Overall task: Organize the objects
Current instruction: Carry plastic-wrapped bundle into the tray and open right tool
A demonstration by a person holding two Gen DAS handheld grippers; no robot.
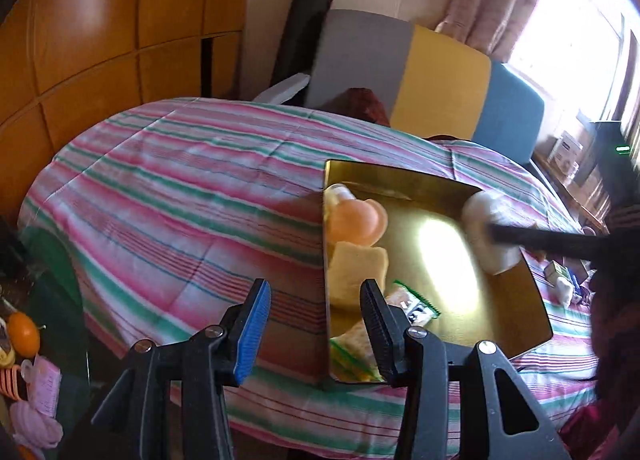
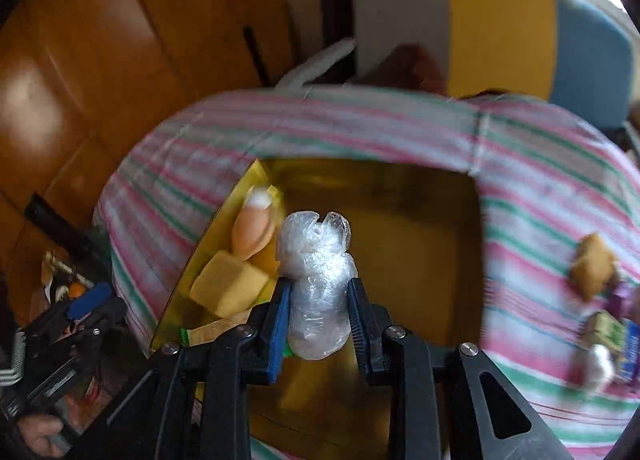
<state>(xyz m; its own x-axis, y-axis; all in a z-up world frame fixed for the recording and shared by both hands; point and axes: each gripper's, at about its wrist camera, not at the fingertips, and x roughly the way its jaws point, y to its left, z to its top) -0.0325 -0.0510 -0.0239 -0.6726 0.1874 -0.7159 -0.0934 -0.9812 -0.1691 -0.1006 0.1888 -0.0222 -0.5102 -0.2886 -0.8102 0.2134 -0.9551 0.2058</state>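
A gold tray (image 1: 500, 320) lies on the striped cloth (image 1: 180, 179). Along its left side are an orange round piece (image 1: 356, 219), a yellow sponge-like block (image 1: 356, 272) and some snack packets (image 1: 416, 304). My left gripper (image 1: 315, 292) is open and empty, straddling the tray's left edge. My right gripper (image 2: 319, 286) is shut on a clear plastic-wrapped bundle (image 2: 316, 252) above the tray (image 2: 420, 260). In the left wrist view that bundle (image 1: 480, 219) hangs blurred over the tray's far right corner. The left gripper (image 2: 88, 298) shows at lower left in the right wrist view.
Loose items lie on the cloth right of the tray: a brown block (image 2: 592, 264), coloured packets (image 2: 612, 340) and a small box (image 1: 558, 274). A grey, yellow and blue chair back (image 1: 440, 79) stands behind the table. A wooden cabinet (image 1: 100, 39) and a cluttered low shelf (image 1: 24, 334) are left.
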